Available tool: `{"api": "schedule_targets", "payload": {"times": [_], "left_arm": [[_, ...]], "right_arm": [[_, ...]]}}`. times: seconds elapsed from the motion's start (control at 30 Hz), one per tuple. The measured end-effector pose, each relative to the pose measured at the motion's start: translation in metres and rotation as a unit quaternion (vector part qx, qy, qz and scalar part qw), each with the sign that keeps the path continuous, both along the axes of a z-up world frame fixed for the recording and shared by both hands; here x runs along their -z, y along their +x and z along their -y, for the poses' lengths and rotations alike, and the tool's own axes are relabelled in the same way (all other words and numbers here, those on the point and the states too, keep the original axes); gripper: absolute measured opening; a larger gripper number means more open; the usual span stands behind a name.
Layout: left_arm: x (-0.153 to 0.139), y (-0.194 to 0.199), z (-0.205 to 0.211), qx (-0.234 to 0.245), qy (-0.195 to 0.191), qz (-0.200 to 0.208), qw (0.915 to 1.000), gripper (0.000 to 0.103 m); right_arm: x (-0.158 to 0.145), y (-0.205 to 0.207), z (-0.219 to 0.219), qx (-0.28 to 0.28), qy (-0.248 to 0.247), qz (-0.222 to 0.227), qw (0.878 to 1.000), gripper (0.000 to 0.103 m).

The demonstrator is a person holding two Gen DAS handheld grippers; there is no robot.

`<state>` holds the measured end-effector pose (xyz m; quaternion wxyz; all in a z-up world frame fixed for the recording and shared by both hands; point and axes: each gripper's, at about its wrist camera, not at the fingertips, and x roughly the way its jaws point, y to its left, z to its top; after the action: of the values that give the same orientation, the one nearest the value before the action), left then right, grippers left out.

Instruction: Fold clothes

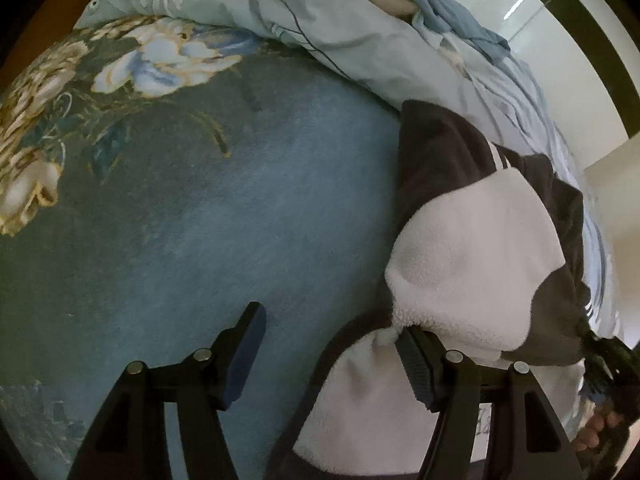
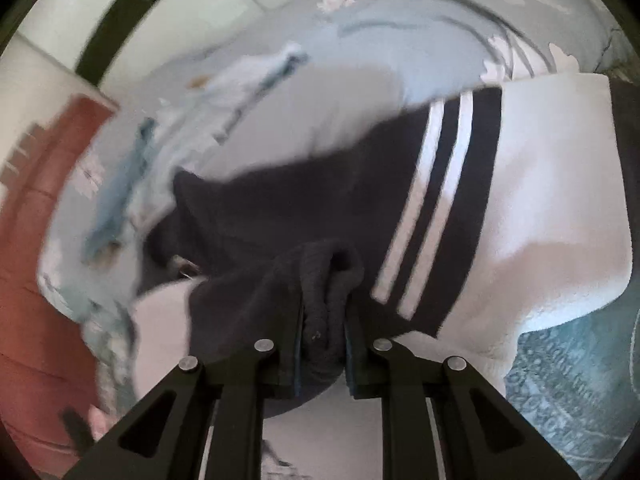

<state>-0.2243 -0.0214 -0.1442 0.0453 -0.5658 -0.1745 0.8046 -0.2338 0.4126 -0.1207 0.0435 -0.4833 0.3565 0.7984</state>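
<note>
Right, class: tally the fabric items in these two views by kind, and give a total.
Garments: 1, the dark fleece-lined jacket with white stripes.
Bed covers: 1, the blue floral sheet.
Quilts: 1, the crumpled pale blue duvet.
Total: 3

Open bedspread [image 1: 208, 216] is left free beside the jacket [image 1: 472, 240], while passage beyond it is blocked by the heaped duvet [image 1: 360, 40].
</note>
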Motion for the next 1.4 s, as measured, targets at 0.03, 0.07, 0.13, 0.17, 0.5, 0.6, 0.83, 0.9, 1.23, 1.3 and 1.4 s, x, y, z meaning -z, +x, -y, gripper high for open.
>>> {"api": "schedule_targets", "payload": {"times": [0.03, 0.07, 0.13, 0.17, 0.5, 0.6, 0.83, 0.9, 1.23, 1.3, 1.4], "left_arm": [[-0.001, 0.001, -0.001, 0.004, -0.001, 0.002, 1.0, 0.069], [-0.002, 0.002, 0.0, 0.009, 0.0, 0.008, 0.9999, 0.069], [-0.006, 0.005, 0.001, 0.017, 0.003, 0.015, 0.9997, 0.069], [-0.009, 0.007, 0.002, 0.021, 0.003, 0.018, 0.9996, 0.069], [-0.046, 0.047, 0.014, 0.024, -0.012, 0.012, 0.9996, 0.068], [-0.052, 0.058, 0.021, 0.008, -0.007, 0.007, 0.9999, 0.068], [-0.053, 0.058, 0.007, -0.018, 0.008, 0.004, 0.9998, 0.068], [-0.054, 0.053, -0.003, -0.015, 0.014, 0.003, 0.9998, 0.068], [-0.05, 0.052, -0.01, -0.002, 0.014, 0.008, 0.9999, 0.068], [-0.045, 0.054, -0.003, -0.011, 0.022, 0.012, 0.9996, 0.068], [-0.039, 0.058, 0.008, -0.025, 0.038, 0.019, 0.9988, 0.068]], "right_arm": [[0.002, -0.001, 0.001, -0.001, 0.003, 0.002, 1.0, 0.017], [0.004, -0.002, 0.002, -0.002, 0.006, 0.004, 1.0, 0.017], [-0.001, -0.001, 0.0, -0.01, 0.004, -0.002, 1.0, 0.017], [-0.005, 0.0, -0.002, -0.014, 0.002, -0.007, 1.0, 0.018], [-0.052, 0.07, -0.094, 0.074, 0.008, -0.064, 0.995, 0.032], [-0.055, 0.124, -0.167, 0.19, 0.015, -0.063, 0.98, 0.042], [-0.008, 0.181, -0.261, 0.338, -0.107, -0.055, 0.934, 0.047], [-0.004, 0.183, -0.27, 0.363, -0.124, -0.061, 0.921, 0.047], [-0.071, 0.147, -0.27, 0.335, -0.031, -0.092, 0.937, 0.009], [-0.084, 0.14, -0.27, 0.329, -0.012, -0.098, 0.939, 0.009], [-0.113, 0.126, -0.262, 0.305, 0.027, -0.114, 0.945, 0.009]]}}
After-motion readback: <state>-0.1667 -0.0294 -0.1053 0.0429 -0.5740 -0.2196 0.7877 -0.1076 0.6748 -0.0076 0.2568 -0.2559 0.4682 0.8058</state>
